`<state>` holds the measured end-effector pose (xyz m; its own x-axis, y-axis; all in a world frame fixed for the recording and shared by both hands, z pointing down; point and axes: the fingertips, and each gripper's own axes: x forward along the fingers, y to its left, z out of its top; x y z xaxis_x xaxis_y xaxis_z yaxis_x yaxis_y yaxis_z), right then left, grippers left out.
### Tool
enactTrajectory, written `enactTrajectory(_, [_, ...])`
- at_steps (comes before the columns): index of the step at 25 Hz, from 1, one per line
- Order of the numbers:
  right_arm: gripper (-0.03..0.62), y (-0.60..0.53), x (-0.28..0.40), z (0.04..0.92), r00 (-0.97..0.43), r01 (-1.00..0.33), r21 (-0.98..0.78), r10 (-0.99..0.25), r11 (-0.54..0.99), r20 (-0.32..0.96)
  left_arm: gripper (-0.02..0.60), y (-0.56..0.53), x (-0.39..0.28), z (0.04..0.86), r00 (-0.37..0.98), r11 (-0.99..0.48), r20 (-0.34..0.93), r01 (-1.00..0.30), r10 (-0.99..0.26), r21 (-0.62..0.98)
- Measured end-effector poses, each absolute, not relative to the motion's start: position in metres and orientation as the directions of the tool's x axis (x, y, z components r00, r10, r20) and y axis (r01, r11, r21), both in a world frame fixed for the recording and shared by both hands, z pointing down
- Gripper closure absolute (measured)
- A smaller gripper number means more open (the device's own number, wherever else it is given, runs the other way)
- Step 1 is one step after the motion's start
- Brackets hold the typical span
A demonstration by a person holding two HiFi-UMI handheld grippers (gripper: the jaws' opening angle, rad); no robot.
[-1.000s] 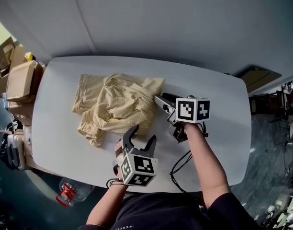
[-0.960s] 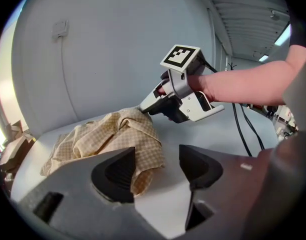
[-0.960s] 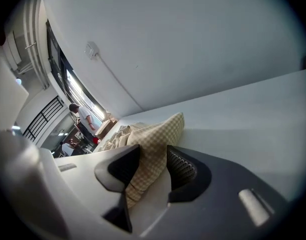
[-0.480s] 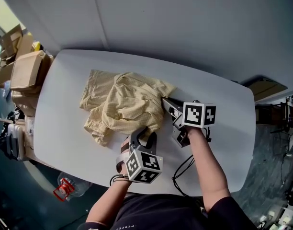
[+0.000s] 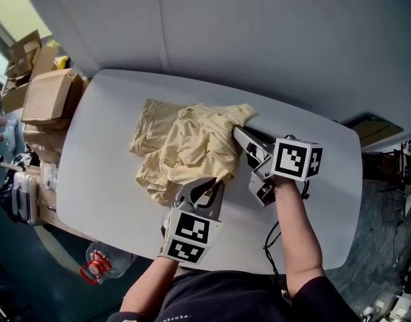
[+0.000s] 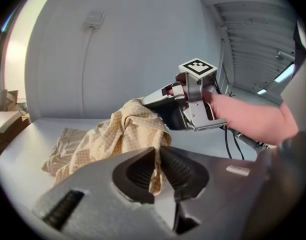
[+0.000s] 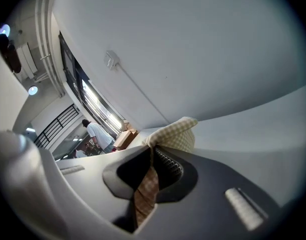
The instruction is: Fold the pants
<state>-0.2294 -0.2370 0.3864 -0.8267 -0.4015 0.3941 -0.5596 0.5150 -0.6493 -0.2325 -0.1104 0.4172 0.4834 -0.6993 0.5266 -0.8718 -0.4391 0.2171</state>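
On the tabletop [image 5: 105,146], bunched pants [image 5: 185,146] trail left from the left gripper [image 5: 205,188] and right gripper [image 5: 240,131], whose fingers have just closed, pinching the near edge.

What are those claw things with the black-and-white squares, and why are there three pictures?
A person holds two pinching tools called grippers, one in each hand; the squared cubes are part of them. The picture from above comes from a camera on the person's head. The other two come from cameras riding on each gripper, looking along its jaws. On the white table lie crumpled yellow checked pants. The left gripper pinches their near edge, the right gripper a far corner. Both pairs of jaws have just been closing on the cloth between them.
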Motion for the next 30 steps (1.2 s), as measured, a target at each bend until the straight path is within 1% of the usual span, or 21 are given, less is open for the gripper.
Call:
enactTrajectory(5, [0.571, -0.239, -0.282, 0.358, -0.853, -0.520, -0.627, -0.387, 0.580, 0.349, 0.546, -0.111, -0.280, 0.387, 0.455, -0.398, 0.461, -0.890, -0.762, 0.222])
enactTrajectory(11, [0.568, -0.236, -0.356, 0.348, -0.882, -0.472, -0.598, -0.353, 0.648, 0.314, 0.546, -0.109, -0.361, 0.381, 0.340, -0.269, 0.432, -0.938, -0.835, 0.219])
enactTrajectory(18, [0.556, -0.229, -0.435, 0.357, -0.921, -0.387, -0.607, -0.253, 0.694, 0.297, 0.545, -0.100, -0.430, 0.397, 0.223, -0.128, 0.462, -0.965, -0.858, 0.228])
enactTrajectory(24, [0.551, -0.213, -0.491, 0.363, -0.940, -0.322, -0.613, -0.168, 0.722, 0.296, 0.545, -0.084, -0.480, 0.425, 0.129, -0.005, 0.522, -0.973, -0.843, 0.232])
enactTrajectory(27, [0.549, -0.207, -0.502, 0.365, -0.939, -0.306, -0.583, -0.139, 0.753, 0.313, 0.541, -0.078, -0.501, 0.441, 0.087, 0.050, 0.561, -0.973, -0.824, 0.224])
enactTrajectory(30, [0.550, -0.204, -0.498, 0.374, -0.930, -0.317, -0.562, -0.136, 0.764, 0.341, 0.516, -0.070, -0.513, 0.451, 0.052, 0.068, 0.587, -0.981, -0.808, 0.180])
